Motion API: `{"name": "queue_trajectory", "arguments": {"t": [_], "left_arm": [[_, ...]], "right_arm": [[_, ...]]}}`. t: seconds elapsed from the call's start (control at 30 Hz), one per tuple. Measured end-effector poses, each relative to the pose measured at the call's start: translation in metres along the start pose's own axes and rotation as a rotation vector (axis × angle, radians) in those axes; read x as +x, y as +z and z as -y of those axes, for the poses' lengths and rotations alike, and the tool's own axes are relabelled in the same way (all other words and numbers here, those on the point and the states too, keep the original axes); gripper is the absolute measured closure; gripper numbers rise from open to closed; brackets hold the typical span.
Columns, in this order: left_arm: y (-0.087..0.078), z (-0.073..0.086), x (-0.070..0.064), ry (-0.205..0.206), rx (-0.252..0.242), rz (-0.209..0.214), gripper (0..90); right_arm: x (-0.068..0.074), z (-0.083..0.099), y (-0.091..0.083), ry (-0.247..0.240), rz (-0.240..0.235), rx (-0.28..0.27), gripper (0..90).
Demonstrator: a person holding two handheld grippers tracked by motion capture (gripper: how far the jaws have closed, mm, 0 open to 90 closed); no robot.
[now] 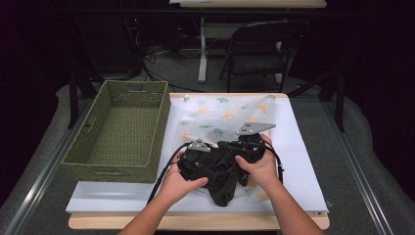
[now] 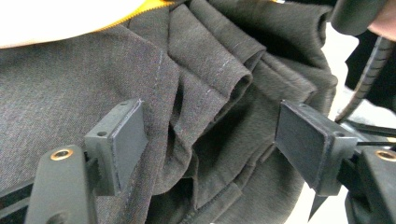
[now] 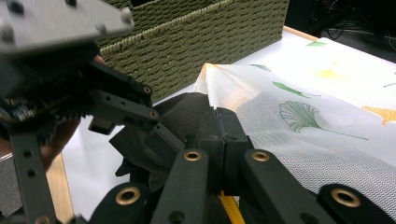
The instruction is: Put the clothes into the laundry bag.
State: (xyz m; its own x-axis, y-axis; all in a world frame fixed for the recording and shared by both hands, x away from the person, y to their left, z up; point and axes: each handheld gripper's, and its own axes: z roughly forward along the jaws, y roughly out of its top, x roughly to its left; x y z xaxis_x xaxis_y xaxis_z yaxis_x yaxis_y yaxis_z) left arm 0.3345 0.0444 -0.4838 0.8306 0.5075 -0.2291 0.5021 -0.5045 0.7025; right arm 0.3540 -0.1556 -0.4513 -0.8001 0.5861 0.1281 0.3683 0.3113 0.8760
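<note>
A dark grey garment point(image 1: 222, 188) lies bunched at the near end of a white mesh bag point(image 1: 230, 110) printed with ginkgo leaves. My left gripper point(image 1: 211, 165) is open, and folds of the garment point(image 2: 196, 79) sit between its pads point(image 2: 126, 140). The bag's yellow zipper point(image 2: 154, 4) runs just above those folds. My right gripper point(image 3: 219, 126) is shut, its jaws pressed together at the bag's edge point(image 3: 303, 121). The yellow zipper point(image 3: 229, 207) comes out from under those jaws. In the high view the right gripper point(image 1: 237, 152) meets the left one over the garment.
A green woven basket point(image 1: 122, 127) stands on the left of the white sheet point(image 1: 303, 161) that covers the table. A folding chair point(image 1: 259, 49) and cables are on the floor beyond the far edge. The wooden front edge point(image 1: 98, 223) is near my forearms.
</note>
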Motion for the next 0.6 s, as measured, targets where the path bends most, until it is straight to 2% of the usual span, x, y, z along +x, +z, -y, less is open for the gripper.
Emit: {"name": "queue_trajectory", "arguments": {"t": [0.13,0.27,0.5,0.6], "left_arm": [[0.010,0.002,-0.002,0.014,0.027,-0.034,20.2],[0.018,0.003,0.000,-0.008,0.027,-0.066,21.3],[0.029,0.005,0.006,0.023,0.048,-0.135,38.4],[0.031,0.008,0.012,0.009,0.046,-0.140,49.4]], "right_arm": [[0.000,0.000,0.000,0.000,0.000,0.000,90.0],[0.000,0.001,0.001,-0.001,0.000,0.001,90.0],[-0.001,0.001,0.001,-0.002,0.005,0.004,90.0],[-0.002,0.001,0.001,0.000,0.006,0.004,90.0]]}}
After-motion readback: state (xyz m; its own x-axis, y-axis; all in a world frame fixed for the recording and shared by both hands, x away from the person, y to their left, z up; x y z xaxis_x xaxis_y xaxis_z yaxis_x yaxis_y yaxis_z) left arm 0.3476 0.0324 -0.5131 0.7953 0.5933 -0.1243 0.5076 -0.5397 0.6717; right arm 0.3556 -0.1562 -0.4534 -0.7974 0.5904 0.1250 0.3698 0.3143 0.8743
